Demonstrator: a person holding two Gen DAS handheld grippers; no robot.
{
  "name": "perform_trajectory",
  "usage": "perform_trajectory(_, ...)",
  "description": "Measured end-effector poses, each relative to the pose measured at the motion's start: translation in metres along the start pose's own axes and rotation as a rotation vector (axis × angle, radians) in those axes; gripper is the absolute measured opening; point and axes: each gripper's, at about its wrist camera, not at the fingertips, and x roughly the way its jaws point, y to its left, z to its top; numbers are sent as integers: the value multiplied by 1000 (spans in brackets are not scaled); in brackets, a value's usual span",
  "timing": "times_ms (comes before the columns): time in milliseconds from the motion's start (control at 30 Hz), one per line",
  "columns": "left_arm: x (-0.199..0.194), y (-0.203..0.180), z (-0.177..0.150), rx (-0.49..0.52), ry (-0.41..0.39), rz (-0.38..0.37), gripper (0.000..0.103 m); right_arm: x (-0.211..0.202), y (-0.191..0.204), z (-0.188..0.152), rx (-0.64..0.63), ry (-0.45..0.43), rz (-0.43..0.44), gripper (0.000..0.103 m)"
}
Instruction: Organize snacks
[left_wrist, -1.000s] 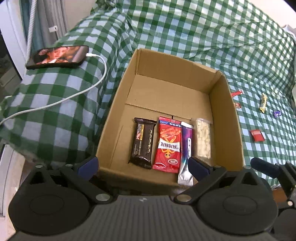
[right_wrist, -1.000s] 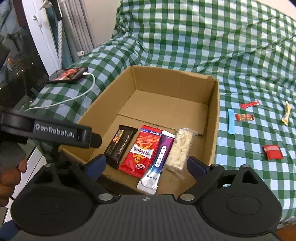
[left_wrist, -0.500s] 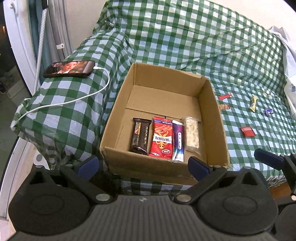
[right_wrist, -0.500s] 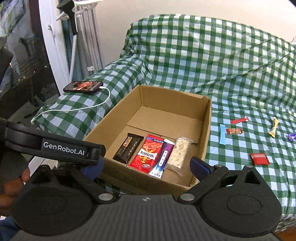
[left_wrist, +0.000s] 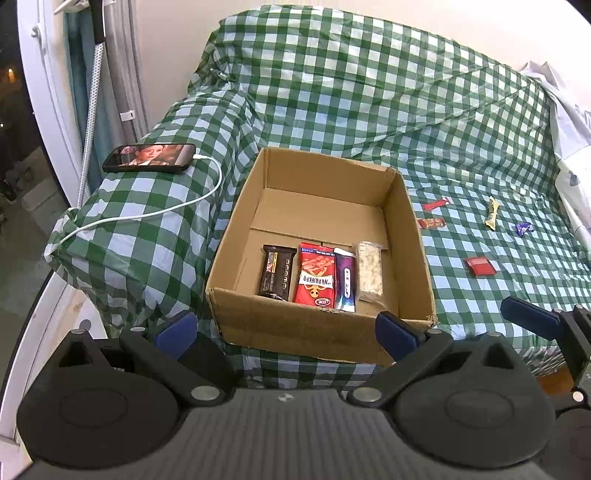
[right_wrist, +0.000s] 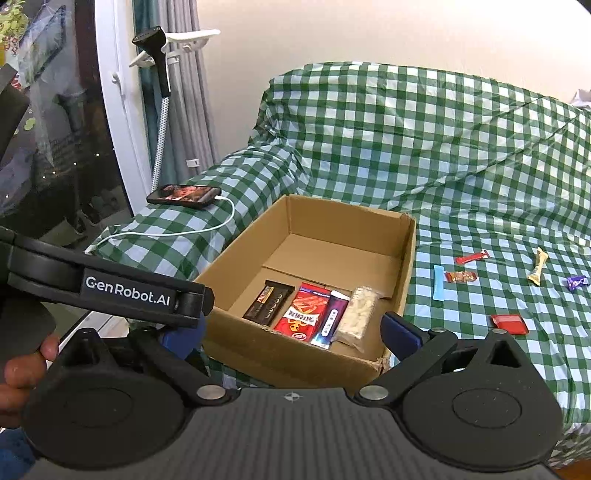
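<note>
An open cardboard box (left_wrist: 415, 236) (right_wrist: 406, 266) sits on a bed covered in green checked cloth. Along its near wall lie a dark brown bar (left_wrist: 277, 271) (right_wrist: 269, 302), a red packet (left_wrist: 316, 275) (right_wrist: 302, 312), a purple and silver packet (left_wrist: 346, 280) (right_wrist: 331, 319) and a clear bag of pale pieces (left_wrist: 370, 267) (right_wrist: 357, 312). Loose snacks lie right of the box: a red square packet (left_wrist: 480, 266) (right_wrist: 509, 323), a gold bar (left_wrist: 490, 213) (right_wrist: 537, 266), a blue stick (right_wrist: 438, 283). My left gripper (left_wrist: 284, 328) and right gripper (right_wrist: 291, 330) both stand open and empty, in front of the box's near wall.
A phone (left_wrist: 149, 158) (right_wrist: 184, 195) with a lit screen lies on the left, its white cable (left_wrist: 147, 214) trailing to the edge. Small red wrappers (left_wrist: 436, 204), a purple candy (left_wrist: 523, 229) and white fabric (left_wrist: 565, 110) lie on the right. A person's hand (right_wrist: 22, 369) holds the left gripper.
Both grippers have drawn back and upward from the box, so the box looks smaller and more of the bed and wall shows. The snacks in the box have not moved.
</note>
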Motion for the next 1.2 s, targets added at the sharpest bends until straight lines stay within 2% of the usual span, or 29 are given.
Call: perform_trajectory(1200,8,5,-10,-25,45,-20,103,1,1,-6,1,40,0,102)
